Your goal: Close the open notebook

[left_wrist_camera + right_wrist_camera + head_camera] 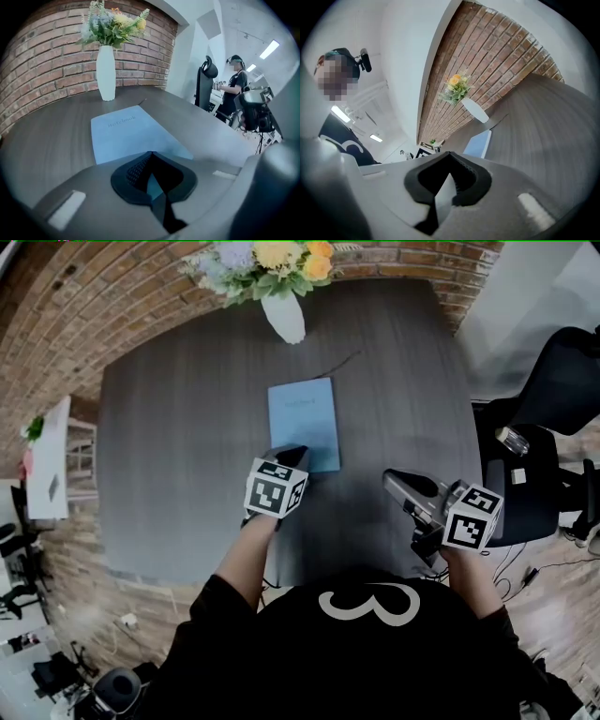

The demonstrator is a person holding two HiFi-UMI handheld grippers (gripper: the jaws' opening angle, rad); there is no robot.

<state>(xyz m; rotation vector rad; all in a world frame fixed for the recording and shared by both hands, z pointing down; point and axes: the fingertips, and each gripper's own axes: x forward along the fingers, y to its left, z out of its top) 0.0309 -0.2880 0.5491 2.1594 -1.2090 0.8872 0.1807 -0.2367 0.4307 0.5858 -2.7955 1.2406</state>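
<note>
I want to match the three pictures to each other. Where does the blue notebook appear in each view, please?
Head view: the notebook lies near the centre, below the vase.
Left gripper view: the notebook fills the middle, nearer than the vase.
Right gripper view: the notebook is a small blue patch at the centre, under the vase.
Shared landmark: the white vase of flowers.

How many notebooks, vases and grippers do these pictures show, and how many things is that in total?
Notebook: 1
Vase: 1
Grippers: 2 (left gripper, right gripper)
Total: 4
</note>
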